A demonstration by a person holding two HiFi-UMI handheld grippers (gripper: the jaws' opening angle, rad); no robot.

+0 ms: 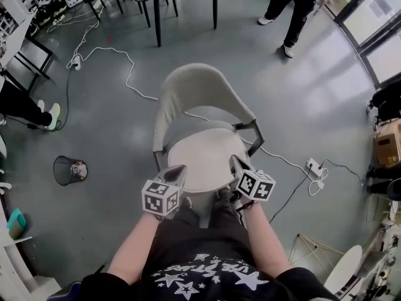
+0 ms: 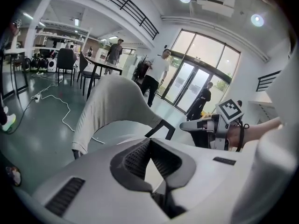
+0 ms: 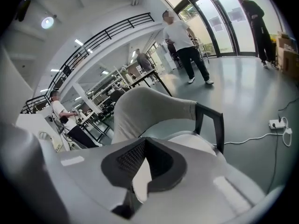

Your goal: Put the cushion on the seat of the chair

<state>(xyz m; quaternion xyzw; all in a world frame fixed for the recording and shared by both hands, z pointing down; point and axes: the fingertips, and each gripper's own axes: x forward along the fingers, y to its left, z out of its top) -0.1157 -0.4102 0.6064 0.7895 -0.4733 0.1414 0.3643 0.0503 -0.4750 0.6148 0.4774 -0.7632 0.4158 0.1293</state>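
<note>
The left forearm [image 1: 133, 251] and the right forearm [image 1: 268, 243] are bare and reach forward from the body, almost parallel. The left claw [image 1: 178, 168] and the right claw [image 1: 235, 161] point away from the person and slant downward, side by side but apart. On each claw the jaws meet at their tips, closed on each other.

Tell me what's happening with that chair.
A person stands at the front of a grey chair with a gripper in each hand. The pale cushion already lies flat on the seat. The left gripper and the right gripper hang above the cushion's front edge, jaws together and holding nothing, so the placing looks done.
</note>
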